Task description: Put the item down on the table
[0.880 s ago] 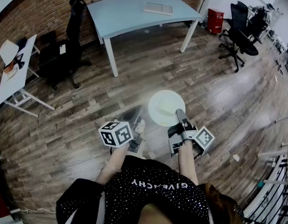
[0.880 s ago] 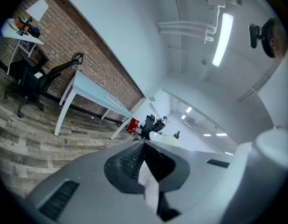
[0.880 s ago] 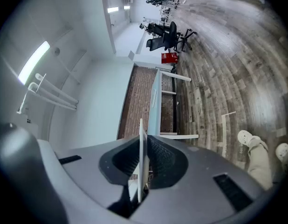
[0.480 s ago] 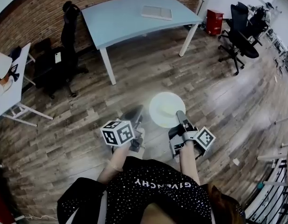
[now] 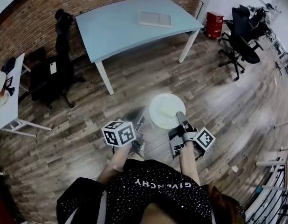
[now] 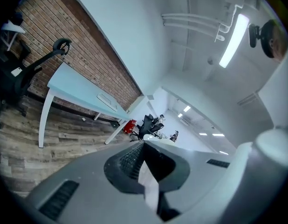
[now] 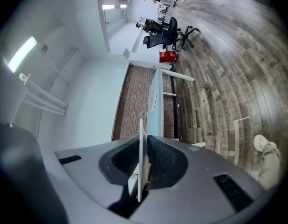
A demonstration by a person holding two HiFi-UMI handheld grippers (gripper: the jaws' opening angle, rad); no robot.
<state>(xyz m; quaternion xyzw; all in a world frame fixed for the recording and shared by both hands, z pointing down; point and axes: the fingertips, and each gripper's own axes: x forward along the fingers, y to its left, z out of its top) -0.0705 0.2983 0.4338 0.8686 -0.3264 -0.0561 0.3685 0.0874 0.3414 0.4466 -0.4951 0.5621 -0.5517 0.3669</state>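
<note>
A round white plate (image 5: 165, 109) hangs level above the wooden floor in front of the person. My right gripper (image 5: 180, 117) is shut on its near right rim; in the right gripper view the plate (image 7: 141, 146) stands edge-on between the closed jaws. My left gripper (image 5: 138, 117) reaches the plate's left rim, and in the left gripper view a thin white sliver of plate (image 6: 147, 180) sits pinched between its jaws. The light-blue table (image 5: 120, 27) stands ahead, well apart from the plate.
A flat pale tray-like item (image 5: 154, 19) lies on the table's far part. A black office chair (image 5: 58, 64) stands at the table's left, another chair (image 5: 242, 36) and a red bin (image 5: 214, 21) at the right. A white side table (image 5: 6, 101) is at far left.
The whole view has shifted as the person steps toward the table; the table's near leg and chairs slid left. Both grippers keep the plate as before.
</note>
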